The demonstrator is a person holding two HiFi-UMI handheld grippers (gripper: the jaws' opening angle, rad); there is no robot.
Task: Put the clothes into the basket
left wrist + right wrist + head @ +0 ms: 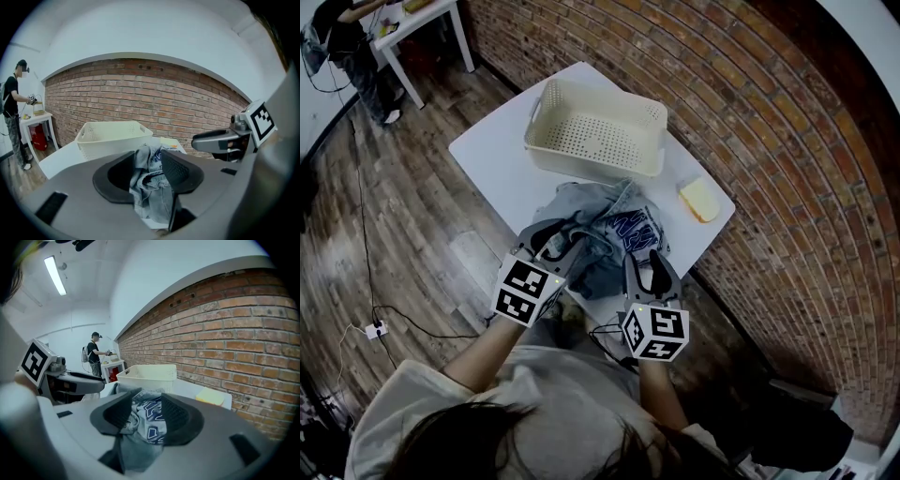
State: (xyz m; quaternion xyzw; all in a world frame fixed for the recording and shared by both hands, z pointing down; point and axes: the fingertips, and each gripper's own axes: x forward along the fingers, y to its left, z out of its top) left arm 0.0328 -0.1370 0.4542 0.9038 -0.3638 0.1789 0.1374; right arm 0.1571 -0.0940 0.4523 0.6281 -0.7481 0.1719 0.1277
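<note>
Denim clothes [589,201], navy print [634,229] illegible, cream basket [592,161]

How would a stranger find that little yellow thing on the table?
Find the white table beside the brick wall. On it, right of the cream basket and the denim clothes, a pale yellow block, maybe a sponge, lies at the edge nearest the bricks. It alone is small, flat and yellow.
</note>
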